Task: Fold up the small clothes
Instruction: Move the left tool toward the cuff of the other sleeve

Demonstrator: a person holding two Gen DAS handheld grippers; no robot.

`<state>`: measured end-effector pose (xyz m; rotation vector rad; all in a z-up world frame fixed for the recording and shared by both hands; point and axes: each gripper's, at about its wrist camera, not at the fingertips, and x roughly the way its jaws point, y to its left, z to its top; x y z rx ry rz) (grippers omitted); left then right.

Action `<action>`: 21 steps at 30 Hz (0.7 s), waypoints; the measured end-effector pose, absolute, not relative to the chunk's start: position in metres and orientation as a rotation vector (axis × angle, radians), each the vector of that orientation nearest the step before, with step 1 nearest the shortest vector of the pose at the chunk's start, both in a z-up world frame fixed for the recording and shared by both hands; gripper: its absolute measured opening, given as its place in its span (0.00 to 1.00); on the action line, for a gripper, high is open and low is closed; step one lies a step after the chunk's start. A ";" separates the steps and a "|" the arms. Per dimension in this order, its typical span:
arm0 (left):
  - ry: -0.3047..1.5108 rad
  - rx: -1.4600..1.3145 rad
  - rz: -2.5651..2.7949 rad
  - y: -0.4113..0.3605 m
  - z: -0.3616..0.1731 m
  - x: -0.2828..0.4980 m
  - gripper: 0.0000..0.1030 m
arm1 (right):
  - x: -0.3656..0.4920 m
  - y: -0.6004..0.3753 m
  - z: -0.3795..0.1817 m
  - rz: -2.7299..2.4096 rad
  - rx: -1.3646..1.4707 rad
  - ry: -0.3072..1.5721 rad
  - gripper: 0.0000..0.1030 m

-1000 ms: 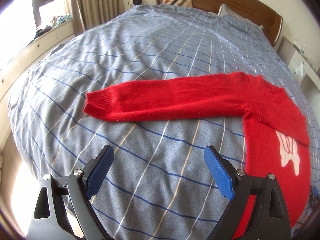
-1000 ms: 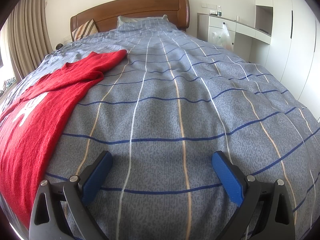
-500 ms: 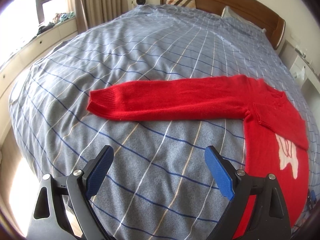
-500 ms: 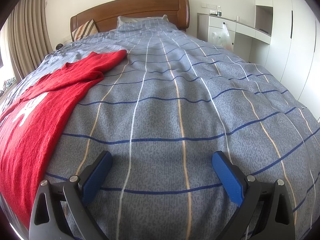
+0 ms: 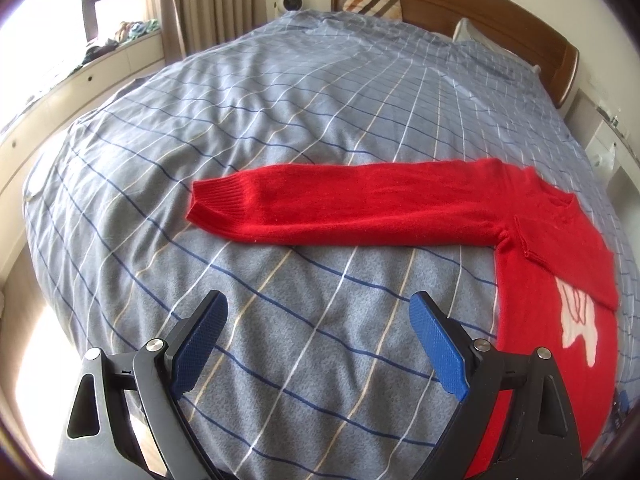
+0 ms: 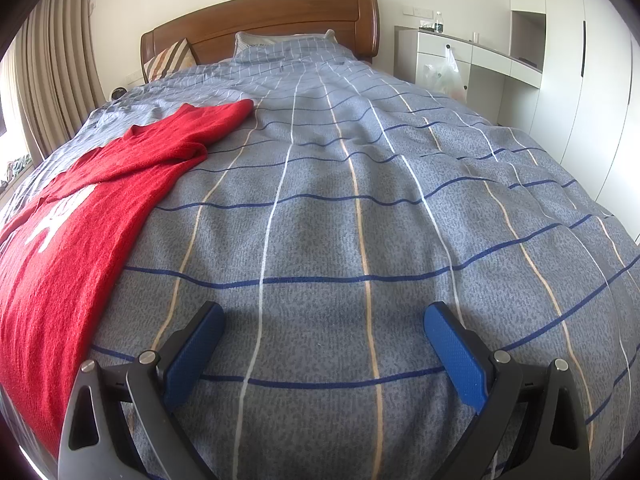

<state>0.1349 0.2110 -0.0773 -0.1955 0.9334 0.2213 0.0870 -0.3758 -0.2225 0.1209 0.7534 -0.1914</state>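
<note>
Left view has shifted since a second ago, red sweater now sits higher in frame; right view unchanged. Sweater flat on the bed, sleeve stretched out, bare duvet beside it. Left gripper and right gripper hover, fingers wide apart, empty.

Red sweater with white motif, grey-blue duvet gridded in navy, white and tan lines, brown headboard, blue-padded black tools, beige curtains.
</note>
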 end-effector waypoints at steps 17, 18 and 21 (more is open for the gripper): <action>0.935 -0.204 0.230 0.215 -0.076 0.137 0.91 | 0.087 -0.376 -0.223 -0.192 0.121 0.753 0.97; 0.935 -0.203 0.231 0.215 -0.076 0.137 0.91 | 0.087 -0.376 -0.223 -0.192 0.121 0.753 0.97; 0.937 -0.204 0.235 0.218 -0.077 0.138 0.91 | 0.087 -0.376 -0.223 -0.192 0.121 0.753 0.97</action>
